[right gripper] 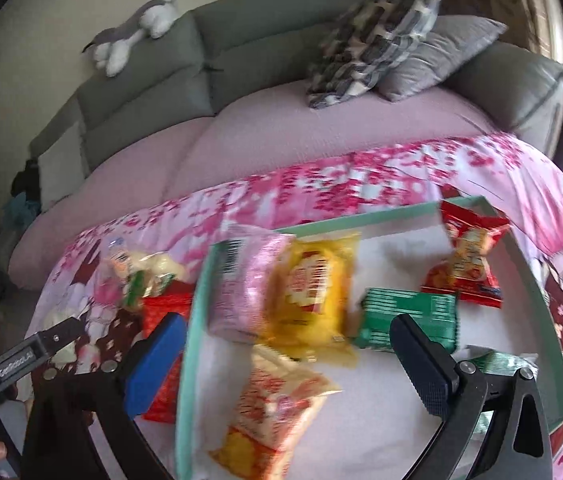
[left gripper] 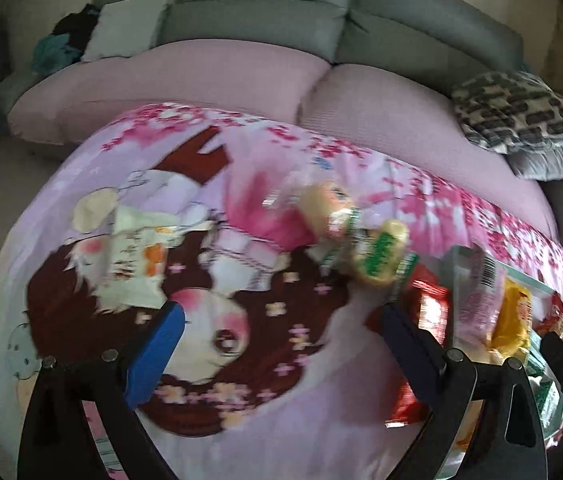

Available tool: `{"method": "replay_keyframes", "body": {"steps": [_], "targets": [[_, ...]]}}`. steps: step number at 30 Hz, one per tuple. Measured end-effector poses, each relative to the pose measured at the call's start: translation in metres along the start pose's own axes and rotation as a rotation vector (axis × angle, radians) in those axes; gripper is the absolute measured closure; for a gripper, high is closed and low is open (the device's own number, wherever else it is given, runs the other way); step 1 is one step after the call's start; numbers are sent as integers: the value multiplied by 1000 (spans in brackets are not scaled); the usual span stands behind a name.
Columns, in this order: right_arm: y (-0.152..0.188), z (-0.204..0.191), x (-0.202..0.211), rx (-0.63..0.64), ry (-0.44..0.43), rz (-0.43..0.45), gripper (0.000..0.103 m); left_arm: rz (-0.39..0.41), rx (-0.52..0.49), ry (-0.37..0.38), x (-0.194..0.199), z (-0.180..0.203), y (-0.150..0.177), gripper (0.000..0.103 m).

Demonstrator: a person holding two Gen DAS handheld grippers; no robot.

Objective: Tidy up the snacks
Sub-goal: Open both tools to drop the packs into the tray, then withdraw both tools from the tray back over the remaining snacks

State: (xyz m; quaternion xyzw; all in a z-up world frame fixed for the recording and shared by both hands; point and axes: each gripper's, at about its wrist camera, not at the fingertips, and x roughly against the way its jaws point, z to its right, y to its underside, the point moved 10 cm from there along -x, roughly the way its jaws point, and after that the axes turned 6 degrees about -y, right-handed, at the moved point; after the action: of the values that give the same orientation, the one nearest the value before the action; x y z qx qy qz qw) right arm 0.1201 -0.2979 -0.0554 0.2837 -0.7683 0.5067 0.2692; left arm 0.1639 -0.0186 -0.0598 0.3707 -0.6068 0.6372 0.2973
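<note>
A mint-rimmed tray (right gripper: 197, 280) lies on a cartoon-print cloth. It holds a pink packet (right gripper: 241, 284), a yellow packet (right gripper: 309, 292), a green packet (right gripper: 409, 316), a red packet (right gripper: 465, 256) and an orange-white packet (right gripper: 277, 404). My right gripper (right gripper: 281, 360) is open and empty above the tray. My left gripper (left gripper: 281, 344) is open and empty above the cloth. Left of the tray lie a red packet (left gripper: 427, 312), green-and-cream packets (left gripper: 377, 252) and a white-orange packet (left gripper: 137, 252). The tray's edge also shows in the left wrist view (left gripper: 529, 276).
A grey sofa (left gripper: 261, 20) with a pink seat cover (left gripper: 209, 76) stands behind the table. Patterned and grey cushions (right gripper: 381, 36) lie on its right. A plush toy (right gripper: 133, 32) lies on the backrest. The left gripper's body (right gripper: 21, 360) shows at lower left.
</note>
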Motion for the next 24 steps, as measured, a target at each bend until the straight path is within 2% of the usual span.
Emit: {"method": "replay_keyframes", "body": {"steps": [6,14,24], "targets": [[5,-41,-2,54,-72,2,0,-6,87,-48,-4,-40,-2,5],[23,-80,-20,109,-143,-60,0,-56,195,-84,-12,-84,-1,5],[38,-105,-34,91,-229,-105,0,-88,255,-85,-19,-107,2,5]]}}
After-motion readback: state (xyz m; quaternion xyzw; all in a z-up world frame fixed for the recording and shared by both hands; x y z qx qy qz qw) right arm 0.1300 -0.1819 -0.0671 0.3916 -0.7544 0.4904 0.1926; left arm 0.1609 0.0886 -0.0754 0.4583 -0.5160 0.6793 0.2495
